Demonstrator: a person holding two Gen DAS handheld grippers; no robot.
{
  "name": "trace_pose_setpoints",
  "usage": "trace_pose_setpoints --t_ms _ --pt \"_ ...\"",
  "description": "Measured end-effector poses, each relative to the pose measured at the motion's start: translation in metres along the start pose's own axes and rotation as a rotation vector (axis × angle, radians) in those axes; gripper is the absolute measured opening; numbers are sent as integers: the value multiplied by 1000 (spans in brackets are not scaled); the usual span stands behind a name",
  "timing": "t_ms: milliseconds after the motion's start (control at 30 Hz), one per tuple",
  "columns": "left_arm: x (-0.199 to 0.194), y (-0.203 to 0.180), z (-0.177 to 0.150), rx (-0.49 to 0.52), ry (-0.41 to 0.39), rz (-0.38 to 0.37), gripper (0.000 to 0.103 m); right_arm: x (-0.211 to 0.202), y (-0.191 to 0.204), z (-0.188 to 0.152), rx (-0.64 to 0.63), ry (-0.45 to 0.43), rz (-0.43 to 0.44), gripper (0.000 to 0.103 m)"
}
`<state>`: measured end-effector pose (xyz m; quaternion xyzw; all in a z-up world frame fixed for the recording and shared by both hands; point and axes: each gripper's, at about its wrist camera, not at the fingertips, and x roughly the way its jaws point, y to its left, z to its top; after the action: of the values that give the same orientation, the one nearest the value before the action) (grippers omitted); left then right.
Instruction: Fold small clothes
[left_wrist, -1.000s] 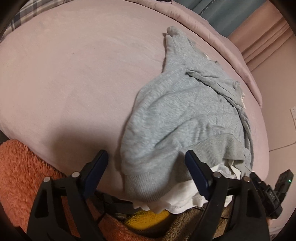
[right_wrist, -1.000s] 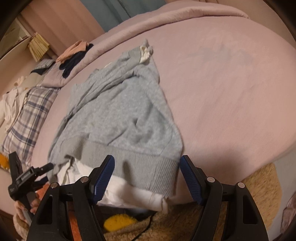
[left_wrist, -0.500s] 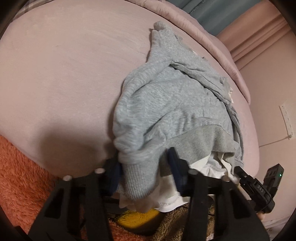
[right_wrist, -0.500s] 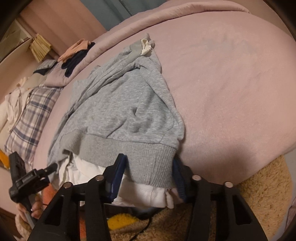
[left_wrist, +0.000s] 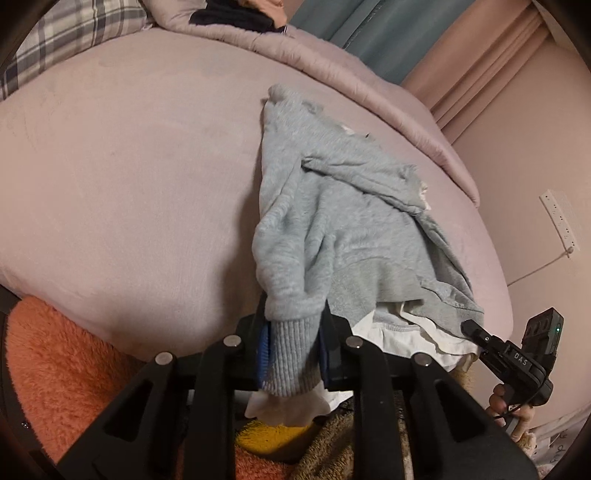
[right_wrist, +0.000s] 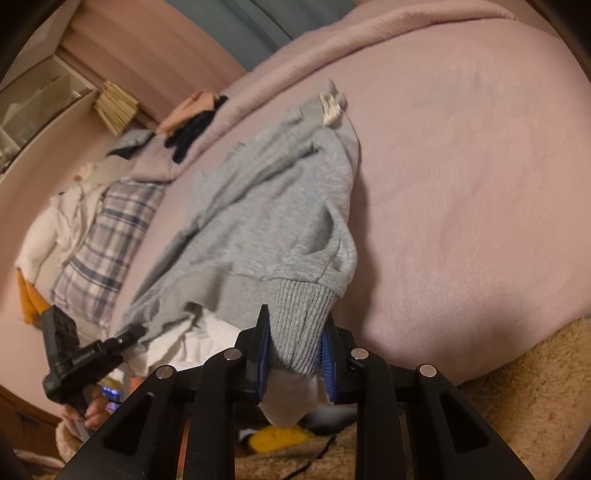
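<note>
A small grey sweatshirt (left_wrist: 343, 229) with a white inner layer lies crumpled on the pink bed (left_wrist: 129, 166), its ribbed hem at the near edge. My left gripper (left_wrist: 293, 347) is shut on the left corner of that hem, which is bunched between the blue pads. In the right wrist view the same grey sweatshirt (right_wrist: 266, 206) stretches away, and my right gripper (right_wrist: 295, 354) has its jaws closing on the right hem corner, pads pressing the ribbing and white lining. The right gripper (left_wrist: 476, 328) also shows at the garment's far corner in the left wrist view, and the left gripper (right_wrist: 133, 334) in the right wrist view.
A plaid pillow (right_wrist: 107, 236) and a pile of dark and peach clothes (right_wrist: 192, 122) lie at the head of the bed. A rolled pink duvet (left_wrist: 332, 62) lines the far side. Orange fluffy fabric (left_wrist: 66, 376) and tan fluffy fabric (right_wrist: 524, 387) sit below the bed edge.
Both grippers went from wide open around the hem to closed on it. The left one has risen, bunching and lifting its hem corner off the bed edge.
</note>
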<state>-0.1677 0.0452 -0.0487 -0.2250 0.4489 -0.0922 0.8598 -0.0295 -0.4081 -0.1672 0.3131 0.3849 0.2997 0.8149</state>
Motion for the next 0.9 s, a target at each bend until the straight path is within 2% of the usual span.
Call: trace_pose_setpoints --t_ms 267,433,900 --pt "-28 -15 -1 46 -41 -45 19 -30 16 1 -48 -84 51 23" --pt "-39 -11 1 23 -39 -82 19 -40 26 1 -85 -119 42 23" --pt "-59 -18 17 57 -65 -74 19 -59 49 2 -148 -163 61 23"
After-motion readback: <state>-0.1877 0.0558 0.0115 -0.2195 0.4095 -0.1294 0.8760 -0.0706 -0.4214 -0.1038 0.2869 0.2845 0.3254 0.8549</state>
